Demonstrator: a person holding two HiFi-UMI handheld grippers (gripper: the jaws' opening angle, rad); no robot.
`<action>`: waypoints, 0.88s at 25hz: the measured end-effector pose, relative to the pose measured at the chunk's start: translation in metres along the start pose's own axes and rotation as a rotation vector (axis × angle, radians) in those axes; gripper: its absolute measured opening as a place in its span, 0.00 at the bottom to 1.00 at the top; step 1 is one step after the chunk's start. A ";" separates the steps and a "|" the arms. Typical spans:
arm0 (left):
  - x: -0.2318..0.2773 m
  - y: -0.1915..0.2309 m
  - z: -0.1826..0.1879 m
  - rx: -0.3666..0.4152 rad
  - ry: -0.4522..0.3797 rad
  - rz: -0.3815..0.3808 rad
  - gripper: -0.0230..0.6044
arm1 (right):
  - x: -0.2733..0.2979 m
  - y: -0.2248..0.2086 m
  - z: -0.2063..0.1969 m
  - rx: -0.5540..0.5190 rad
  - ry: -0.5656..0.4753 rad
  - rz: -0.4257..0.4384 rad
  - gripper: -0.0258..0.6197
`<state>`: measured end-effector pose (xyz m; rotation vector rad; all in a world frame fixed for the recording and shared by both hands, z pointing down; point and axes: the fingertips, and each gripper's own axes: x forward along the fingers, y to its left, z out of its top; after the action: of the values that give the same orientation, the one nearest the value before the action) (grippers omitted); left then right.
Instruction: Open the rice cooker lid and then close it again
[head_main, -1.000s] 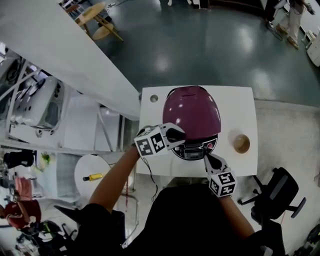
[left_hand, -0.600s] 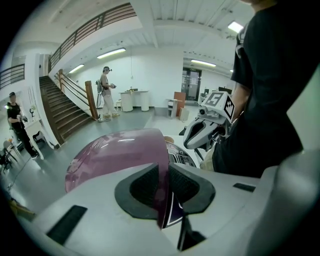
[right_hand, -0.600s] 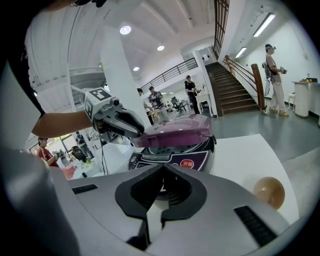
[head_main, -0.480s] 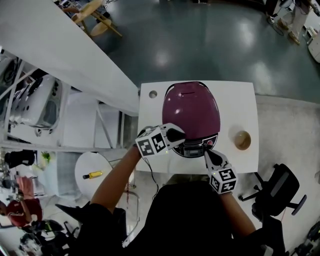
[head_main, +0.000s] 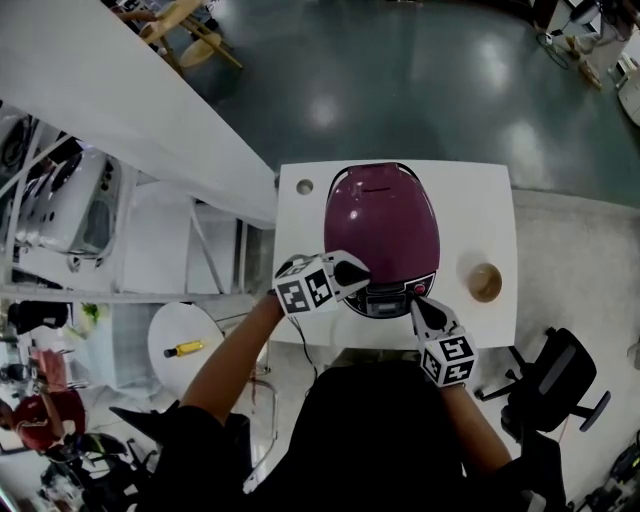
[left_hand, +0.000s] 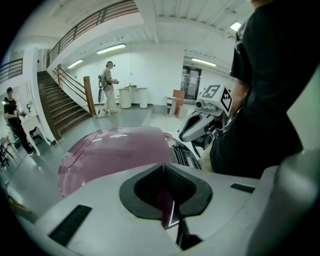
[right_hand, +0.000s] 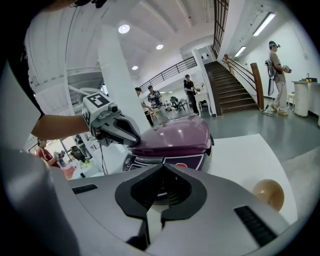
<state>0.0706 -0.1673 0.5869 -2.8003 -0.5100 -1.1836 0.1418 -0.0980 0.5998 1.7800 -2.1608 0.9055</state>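
Note:
A purple rice cooker (head_main: 382, 225) stands on the white table (head_main: 485, 205) with its lid (left_hand: 112, 152) down. My left gripper (head_main: 358, 270) rests at the lid's front left rim, just above the control panel (head_main: 388, 298). Its jaws have just been closing and now meet, and I see nothing between them in the left gripper view (left_hand: 163, 168). My right gripper (head_main: 418, 305) hovers shut in front of the panel's right end, apart from the cooker (right_hand: 175, 142). In the right gripper view its jaws (right_hand: 162, 167) are together and empty.
A small brown bowl (head_main: 485, 282) sits on the table to the cooker's right. A small round object (head_main: 304, 186) lies at the table's back left corner. An office chair (head_main: 550, 378) stands on the right, and a round side table (head_main: 180, 350) on the left.
The left gripper has dipped a little at the lid's front left rim. The right gripper and the lid have stayed as they were.

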 end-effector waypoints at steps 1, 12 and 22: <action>0.002 0.000 -0.002 0.001 0.004 -0.005 0.06 | 0.001 -0.001 0.001 0.000 0.002 0.000 0.04; 0.011 0.000 -0.004 -0.011 0.009 -0.033 0.05 | 0.018 -0.003 0.015 0.002 0.003 0.010 0.04; 0.015 -0.001 -0.006 -0.031 0.034 -0.054 0.04 | 0.020 -0.003 0.013 -0.008 0.023 0.009 0.04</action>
<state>0.0761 -0.1628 0.6019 -2.8043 -0.5731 -1.2573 0.1430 -0.1219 0.6003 1.7493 -2.1575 0.9139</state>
